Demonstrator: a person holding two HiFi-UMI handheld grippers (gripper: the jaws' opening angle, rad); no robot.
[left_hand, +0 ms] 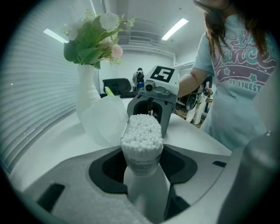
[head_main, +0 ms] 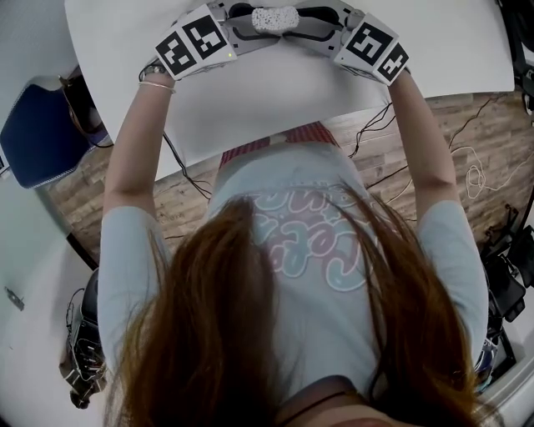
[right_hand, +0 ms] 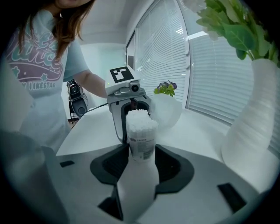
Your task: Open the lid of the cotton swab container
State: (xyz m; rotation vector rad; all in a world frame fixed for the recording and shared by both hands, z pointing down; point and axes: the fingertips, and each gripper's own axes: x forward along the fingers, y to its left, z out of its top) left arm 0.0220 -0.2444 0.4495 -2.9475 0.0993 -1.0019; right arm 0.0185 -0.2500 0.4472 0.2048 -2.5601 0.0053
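Note:
A clear cotton swab container [head_main: 275, 18] stands upright on the white table [head_main: 434, 50], packed with white swabs [left_hand: 141, 130]. Its translucent lid [left_hand: 104, 119] is swung open and hangs off the far side, also seen as the lid [right_hand: 168, 111] in the right gripper view. My left gripper [left_hand: 142, 164] and right gripper [right_hand: 141, 153] face each other across the container. Each has its jaws closed against the container's sides [right_hand: 141, 146]. In the head view the left gripper [head_main: 250, 21] and right gripper [head_main: 304, 21] meet at the container.
A white vase [right_hand: 253, 127] with flowers [left_hand: 94, 37] stands on the table just beyond the container. A blue chair [head_main: 37, 129] is at the left of the table. Cables [head_main: 476, 171] lie on the wooden floor at the right.

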